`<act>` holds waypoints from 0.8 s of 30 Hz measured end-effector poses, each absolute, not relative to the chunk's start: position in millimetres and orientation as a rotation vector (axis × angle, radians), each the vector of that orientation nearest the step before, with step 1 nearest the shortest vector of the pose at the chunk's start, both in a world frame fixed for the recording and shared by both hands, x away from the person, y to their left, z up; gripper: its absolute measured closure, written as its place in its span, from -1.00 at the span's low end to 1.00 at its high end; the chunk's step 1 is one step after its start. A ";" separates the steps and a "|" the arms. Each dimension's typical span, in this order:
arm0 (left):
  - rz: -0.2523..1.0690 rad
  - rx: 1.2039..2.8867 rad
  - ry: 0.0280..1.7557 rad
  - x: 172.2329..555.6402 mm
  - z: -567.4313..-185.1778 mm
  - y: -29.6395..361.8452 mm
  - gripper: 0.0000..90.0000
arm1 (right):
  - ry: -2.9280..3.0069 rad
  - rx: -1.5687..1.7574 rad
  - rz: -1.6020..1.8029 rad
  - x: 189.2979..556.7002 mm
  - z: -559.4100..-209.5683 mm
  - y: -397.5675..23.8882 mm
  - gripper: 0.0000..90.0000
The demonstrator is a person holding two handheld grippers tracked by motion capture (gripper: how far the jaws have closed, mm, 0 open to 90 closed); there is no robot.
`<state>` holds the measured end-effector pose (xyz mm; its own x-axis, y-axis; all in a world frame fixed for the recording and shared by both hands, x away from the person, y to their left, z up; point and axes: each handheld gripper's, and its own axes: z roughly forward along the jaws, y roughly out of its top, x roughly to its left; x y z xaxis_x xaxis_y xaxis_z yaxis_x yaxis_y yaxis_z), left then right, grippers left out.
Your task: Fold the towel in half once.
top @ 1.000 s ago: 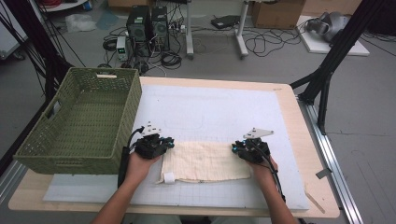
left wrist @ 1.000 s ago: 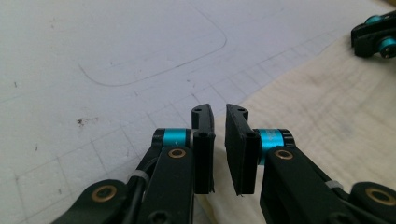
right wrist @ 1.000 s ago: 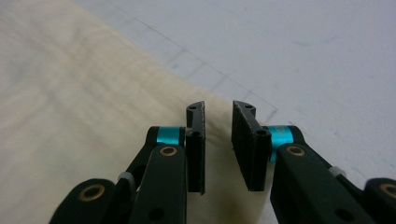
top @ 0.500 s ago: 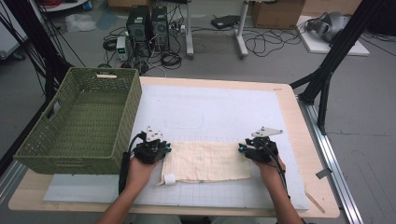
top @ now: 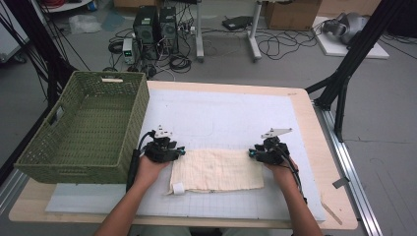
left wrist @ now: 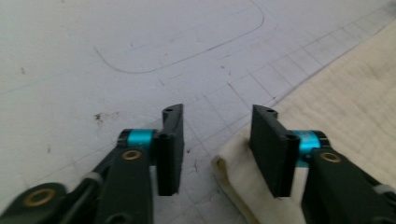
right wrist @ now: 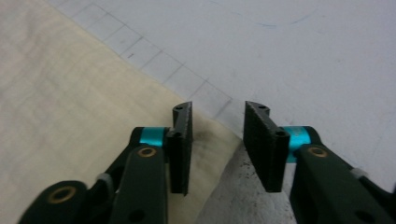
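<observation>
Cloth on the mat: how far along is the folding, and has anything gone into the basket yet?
Done: the cream cloth lies folded into a flat strip on the white mat. In hand: the left gripper and right gripper sit open at its far corners, jaws astride the edges. Left: moving it; the green basket holds nothing.

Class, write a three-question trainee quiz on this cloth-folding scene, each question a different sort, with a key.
1. True or false: the cream cloth lies inside the green basket.
2. Which gripper is nearer the basket: A left, B right?
3. What lies under the cloth?

Key:
1. False; it lies on the white mat.
2. A.
3. The white gridded mat.
</observation>
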<state>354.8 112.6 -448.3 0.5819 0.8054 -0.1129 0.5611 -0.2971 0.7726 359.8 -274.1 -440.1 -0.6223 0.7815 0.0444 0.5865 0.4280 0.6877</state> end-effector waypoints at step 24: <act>0.502 1.776 1.177 392.0 -447.8 118.6 0.92 | 2.195 1.169 0.972 388.0 -438.1 -254.1 0.90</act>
